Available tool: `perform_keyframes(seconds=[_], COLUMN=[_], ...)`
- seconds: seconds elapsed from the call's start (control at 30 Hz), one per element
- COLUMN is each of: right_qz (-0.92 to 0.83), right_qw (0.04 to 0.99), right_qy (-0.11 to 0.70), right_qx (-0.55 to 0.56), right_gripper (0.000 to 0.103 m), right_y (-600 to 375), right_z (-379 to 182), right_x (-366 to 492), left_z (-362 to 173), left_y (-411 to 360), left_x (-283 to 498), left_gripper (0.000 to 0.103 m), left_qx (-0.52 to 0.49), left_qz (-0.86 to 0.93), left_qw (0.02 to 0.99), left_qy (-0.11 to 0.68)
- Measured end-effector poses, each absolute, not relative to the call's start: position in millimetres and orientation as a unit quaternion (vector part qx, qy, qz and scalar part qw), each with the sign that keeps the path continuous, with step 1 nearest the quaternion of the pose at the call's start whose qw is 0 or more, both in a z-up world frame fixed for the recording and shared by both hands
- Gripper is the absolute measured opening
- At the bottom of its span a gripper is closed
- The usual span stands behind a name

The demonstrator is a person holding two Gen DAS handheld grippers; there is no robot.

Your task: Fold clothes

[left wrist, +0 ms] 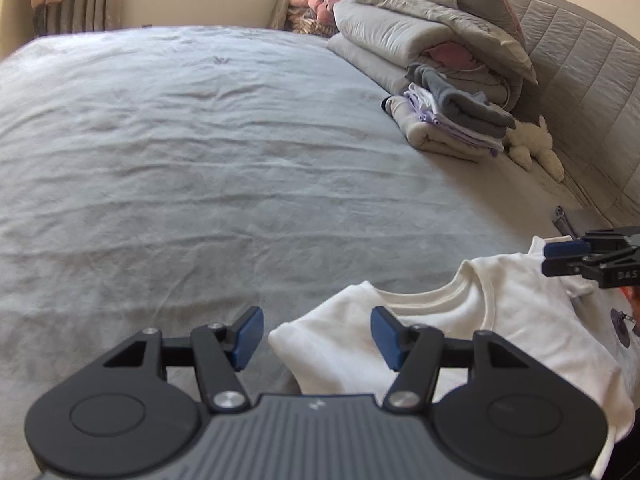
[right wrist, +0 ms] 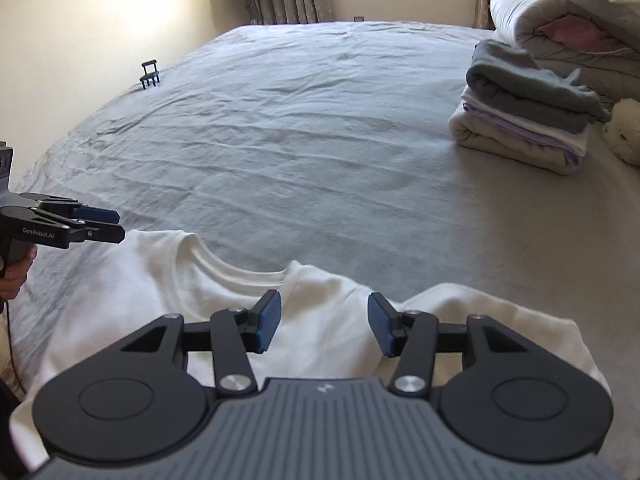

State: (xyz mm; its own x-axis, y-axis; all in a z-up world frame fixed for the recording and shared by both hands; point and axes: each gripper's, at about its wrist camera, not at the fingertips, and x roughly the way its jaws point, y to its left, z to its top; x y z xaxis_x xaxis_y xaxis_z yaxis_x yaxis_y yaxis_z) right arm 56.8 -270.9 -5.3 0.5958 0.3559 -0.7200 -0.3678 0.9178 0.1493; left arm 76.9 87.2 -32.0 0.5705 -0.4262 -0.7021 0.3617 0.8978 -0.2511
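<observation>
Shirt (right wrist: 328, 320), white, spread flat near the bed's (left wrist: 180, 160) front edge, collar (right wrist: 236, 268) turned toward the far side, probably laid out so for folding. Left gripper (left wrist: 316, 338) parted and empty, pads clear of the cloth: shirt's folded left shoulder directly ahead between the jaws, bare sheet beyond the left pad. Right gripper (right wrist: 324, 324) likewise released, gripping nothing, hovering over the shirt's chest, collar just ahead of the left pad, a sleeve fold off past the right pad. Both apparently let go so the shirt settles before the next fold. Wide wrinkled sheet ahead of both jaws, open for moving. Stack of folded clothes (right wrist: 528, 120) and piled quilts (left wrist: 420, 32) well off to the right; small black clip (right wrist: 149, 75) far ahead at the left edge.
</observation>
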Motion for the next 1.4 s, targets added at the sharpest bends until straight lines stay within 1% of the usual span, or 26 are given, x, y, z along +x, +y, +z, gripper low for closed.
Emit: perform_keyframes(seconds=[0.23, 0.3, 0.33, 0.37, 0.43, 0.47, 0.53, 0.57, 0.6, 0.63, 0.7, 0.77, 0.9, 1.13, 1.4], right_qz=[0.209, 0.207, 0.206, 0.204, 0.207, 0.207, 0.208, 0.204, 0.200, 0.195, 0.178, 0.161, 0.128, 0.086, 0.042], right_qw=[0.883, 0.878, 0.875, 0.872, 0.869, 0.869, 0.871, 0.873, 0.874, 0.876, 0.885, 0.895, 0.926, 0.964, 0.982], right_qy=[0.419, 0.432, 0.438, 0.444, 0.447, 0.446, 0.443, 0.441, 0.440, 0.438, 0.426, 0.409, 0.346, 0.211, 0.088], right_qx=[-0.015, -0.025, -0.030, -0.035, -0.048, -0.048, -0.047, -0.048, -0.048, -0.048, -0.061, -0.072, -0.085, -0.135, -0.164], right_gripper=[0.052, 0.052, 0.052, 0.052, 0.051, 0.049, 0.027, 0.024, 0.017, 0.014, 0.010, 0.009, 0.008, 0.008, 0.008], right_y=[-276.3, -275.3, -274.8, -274.2, -271.5, -271.1, -270.4, -269.0, -267.5, -266.1, -261.7, -258.1, -256.4, -244.9, -235.4], right_z=[-29.2, -39.4, -44.6, -49.8, -57.2, -57.4, -57.4, -56.8, -56.1, -55.5, -50.3, -42.0, -0.7, 100.1, 198.5], right_x=[86.2, 91.2, 93.6, 96.1, 94.0, 92.3, 88.9, 86.6, 84.3, 82.0, 73.8, 64.0, 35.7, -23.5, -81.8], left_z=[-57.0, -64.4, -65.6, -66.1, -66.5, -66.4, -64.9, -63.8, -62.2, -58.8, -49.6, -34.2, 9.9, 112.4, 219.3], left_y=[93.4, 94.3, 94.5, 95.1, 96.3, 96.5, 94.8, 93.4, 91.6, 88.7, 83.2, 78.9, 71.7, 64.1, 60.8], left_x=[100.3, 103.3, 102.6, 102.0, 101.0, 100.0, 95.5, 92.6, 89.2, 84.8, 75.7, 64.1, 36.2, -20.4, -82.8], left_gripper=[0.059, 0.056, 0.052, 0.042, 0.029, 0.022, 0.015, 0.014, 0.013, 0.012, 0.012, 0.011, 0.010, 0.009, 0.009], left_qx=[-0.084, -0.091, -0.090, -0.091, -0.098, -0.101, -0.103, -0.102, -0.100, -0.094, -0.083, -0.071, -0.042, 0.000, 0.041], left_qz=[-0.235, -0.233, -0.234, -0.236, -0.235, -0.230, -0.218, -0.212, -0.205, -0.198, -0.183, -0.168, -0.153, -0.119, -0.095], left_qw=[0.864, 0.859, 0.859, 0.859, 0.858, 0.860, 0.865, 0.869, 0.873, 0.878, 0.888, 0.901, 0.929, 0.975, 0.993], left_qy=[0.438, 0.447, 0.446, 0.445, 0.446, 0.445, 0.440, 0.436, 0.432, 0.426, 0.413, 0.393, 0.333, 0.189, 0.058])
